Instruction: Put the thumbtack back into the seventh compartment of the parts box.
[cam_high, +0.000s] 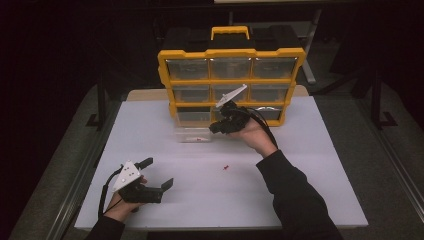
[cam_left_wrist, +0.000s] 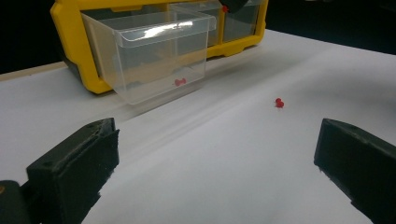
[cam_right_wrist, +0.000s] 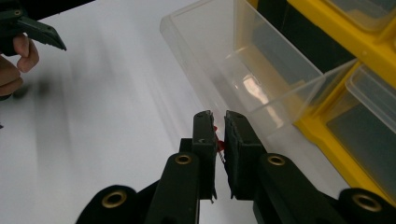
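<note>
Nearest the person's edge of the white surface (cam_high: 310, 190), toward its left corner, the left gripper (cam_high: 159, 175) lies low over the sheet in the person's left hand (cam_high: 122, 205), grey three-cornered plate on top, its fingers (cam_left_wrist: 74, 172) wide apart with bare surface between them. Out in the middle of the surface a lone red pushpin (cam_high: 226, 167) lies on its side, well apart from both grippers; in the left gripper view it sits beyond the open fingers.

Farther on, a clear plastic drawer (cam_high: 192, 134) stands pulled out onto the surface just in front of the yellow organizer (cam_high: 230, 52), which rises upright at the far edge with a carry handle on top and three rows of clear drawers. The pulled-out drawer is see-through with a lipped rim, and one second red pushpin (cam_left_wrist: 180, 82) rests on its floor near the front wall.

The right gripper (cam_high: 216, 127) hangs just beside that drawer's right end, in front of the organizer's bottom row, the right hand (cam_high: 255, 135) reaching in from a dark sleeve (cam_high: 295, 195). Its fingers (cam_right_wrist: 205, 135) are drawn nearly together and clamped on a small red pin (cam_right_wrist: 217, 142), a sliver of red showing in the narrow gap, close to the drawer's rim.
</note>
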